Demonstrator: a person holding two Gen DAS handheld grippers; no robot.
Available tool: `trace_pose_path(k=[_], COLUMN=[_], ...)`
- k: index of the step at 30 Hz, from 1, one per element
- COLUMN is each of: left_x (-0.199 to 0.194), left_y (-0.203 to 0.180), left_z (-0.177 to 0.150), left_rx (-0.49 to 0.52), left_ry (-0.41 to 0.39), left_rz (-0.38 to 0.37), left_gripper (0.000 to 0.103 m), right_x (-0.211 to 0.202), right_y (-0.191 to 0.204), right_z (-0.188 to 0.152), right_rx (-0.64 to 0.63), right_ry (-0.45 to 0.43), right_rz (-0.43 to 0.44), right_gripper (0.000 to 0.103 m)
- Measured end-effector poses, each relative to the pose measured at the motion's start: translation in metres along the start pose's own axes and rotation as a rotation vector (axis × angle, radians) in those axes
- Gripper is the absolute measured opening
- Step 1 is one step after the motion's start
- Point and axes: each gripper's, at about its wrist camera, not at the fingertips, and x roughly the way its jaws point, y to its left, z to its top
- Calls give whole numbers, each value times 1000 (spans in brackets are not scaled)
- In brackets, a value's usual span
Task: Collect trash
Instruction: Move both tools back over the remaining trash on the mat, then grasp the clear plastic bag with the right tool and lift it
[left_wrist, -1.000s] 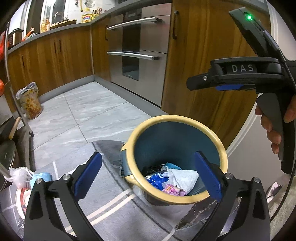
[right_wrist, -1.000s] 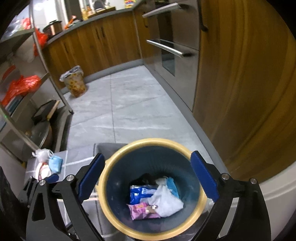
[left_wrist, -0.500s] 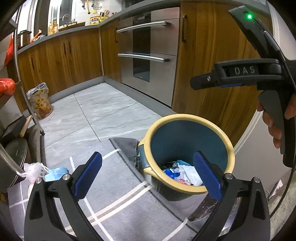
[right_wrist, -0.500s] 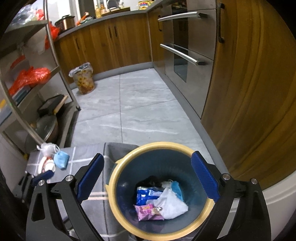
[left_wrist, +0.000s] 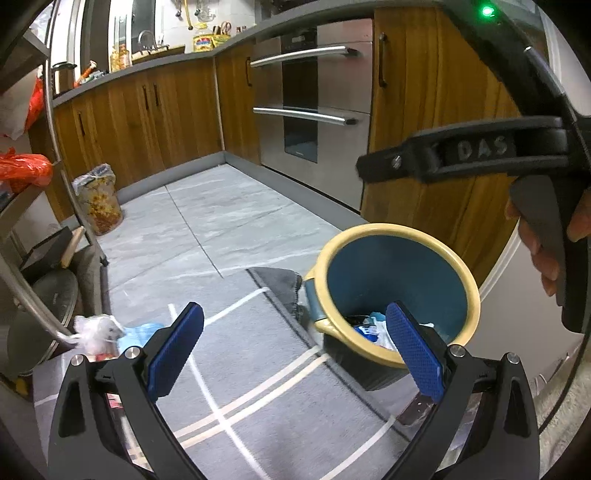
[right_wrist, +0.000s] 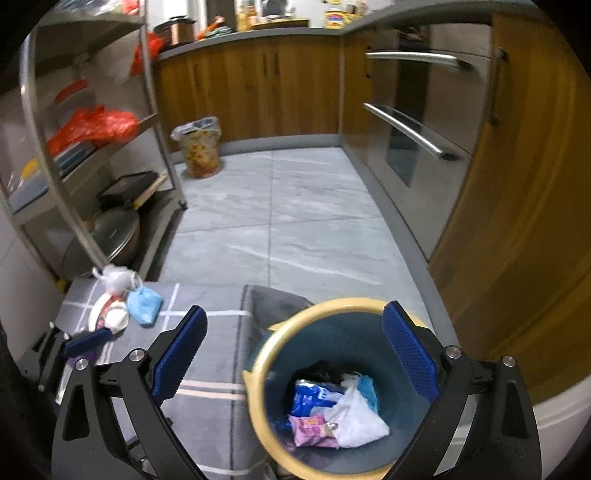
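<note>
A blue bin with a yellow rim (left_wrist: 369, 230) stands on the grey mat. In the right wrist view the bin (right_wrist: 255, 373) holds a blue packet (right_wrist: 310, 397), a pink wrapper (right_wrist: 310, 430) and a white bag (right_wrist: 354, 417). My right gripper (right_wrist: 295, 354) hovers open and empty over the bin's left rim. My left gripper (left_wrist: 295, 350) is open and empty above the mat, left of the bin. At the mat's far left lie a crumpled white bag (right_wrist: 116, 278), a blue wad (right_wrist: 144, 304) and a plate (right_wrist: 98, 314).
A metal shelf rack (right_wrist: 162, 122) with pans and a red bag (right_wrist: 92, 123) stands on the left. A lined floral bin (right_wrist: 199, 151) sits at the back. Wooden cabinets (right_wrist: 517, 221) and an oven (left_wrist: 310, 110) run along the right. A hand (left_wrist: 543, 254) holds the right gripper.
Both cameras have pulled back and swung left, so the bin now sits lower right in each view. The trash pile on the mat shows more. Both grippers stay open.
</note>
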Motion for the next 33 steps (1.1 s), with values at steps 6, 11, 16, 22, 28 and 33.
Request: trace_pose_path(k=[6,11,16,22,28,33], left_x=[-10,-17,-26,-33,-38,-40], left_y=[26,57,98,149,198,224], left_z=[-12,-26,-40,-63,-89,-110], left_rx=[-25,-52,-143,-244,-358,-420], left_ry=[18,43,61,105,156,201], left_rz=[51,110,172,260,337,393], left_gripper=[97,97,97,97,97,97], right_x=[10,28,55,90,124,145], right_y=[36,76,103,130,155,186], right_z=[12,17,18,20,20,23], right_rx=[17,-35,-5,34,49,19], right_ry=[3,31,85,150,195,192], right_rz=[75,102,138,168,171,230], right_gripper=[96,96,96,96,96,96])
